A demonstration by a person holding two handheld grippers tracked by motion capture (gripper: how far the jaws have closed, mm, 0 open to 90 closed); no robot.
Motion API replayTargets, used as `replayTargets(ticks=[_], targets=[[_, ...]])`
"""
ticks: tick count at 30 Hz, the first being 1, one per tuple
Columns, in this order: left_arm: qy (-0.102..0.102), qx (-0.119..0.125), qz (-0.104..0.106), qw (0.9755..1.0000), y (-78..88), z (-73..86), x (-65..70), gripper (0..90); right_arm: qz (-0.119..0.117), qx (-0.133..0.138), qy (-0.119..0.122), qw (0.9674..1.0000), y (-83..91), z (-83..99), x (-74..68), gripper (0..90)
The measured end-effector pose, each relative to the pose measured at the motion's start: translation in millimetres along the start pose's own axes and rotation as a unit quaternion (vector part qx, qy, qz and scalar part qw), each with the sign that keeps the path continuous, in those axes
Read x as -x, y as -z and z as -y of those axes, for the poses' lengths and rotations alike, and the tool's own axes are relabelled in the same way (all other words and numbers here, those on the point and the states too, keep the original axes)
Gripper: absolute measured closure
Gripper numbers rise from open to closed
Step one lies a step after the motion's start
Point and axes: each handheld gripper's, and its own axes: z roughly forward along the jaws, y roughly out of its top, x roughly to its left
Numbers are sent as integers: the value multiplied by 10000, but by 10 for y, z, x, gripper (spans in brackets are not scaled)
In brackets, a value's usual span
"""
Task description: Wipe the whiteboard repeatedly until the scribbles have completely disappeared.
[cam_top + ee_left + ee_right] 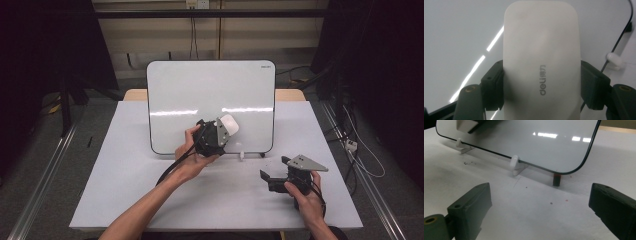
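A whiteboard (200, 95) stands propped upright on the white table (125, 190), on small white feet (515, 165). My left gripper (220, 131) is shut on a white eraser (229, 123) with "deli" printed on it (541, 65), held against the lower middle of the board's face. My right gripper (272, 172) rests low on the table to the right, open, with nothing between its jaws. In the right gripper view its jaws point at the board's lower corner (564, 170), and a dark marker (556, 179) lies behind that edge.
Small dark specks (469, 163) lie on the table in front of the board. A black cable (619, 40) runs past the board's white foot (614, 60). Bare table spreads in front of and to the left of the board.
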Motion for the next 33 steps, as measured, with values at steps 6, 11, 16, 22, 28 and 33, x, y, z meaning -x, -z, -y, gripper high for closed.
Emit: replayTargets(ticks=[6,11,16,22,28,33], targets=[[439,144,-100,9989,131,27,-255,312,-1,105,-24,9999,9,-12,3,43],[699,186,-143,9973,198,101,-336,312,-18,96,-4,10000,-7,-13,-10,47],[898,139,-213,9956,270,192,-368,312,4,86,-10,10000,14,-6,0,43],[1242,135,-228,9919,354,339,-455,311,8,66,25,10000,15,-4,-10,43],[1313,190,-290,9907,470,367,-550,311,17,81,8,10000,25,4,-11,43],[1377,272,-350,9895,573,390,-603,311,21,97,8,10000,18,-4,-21,43]])
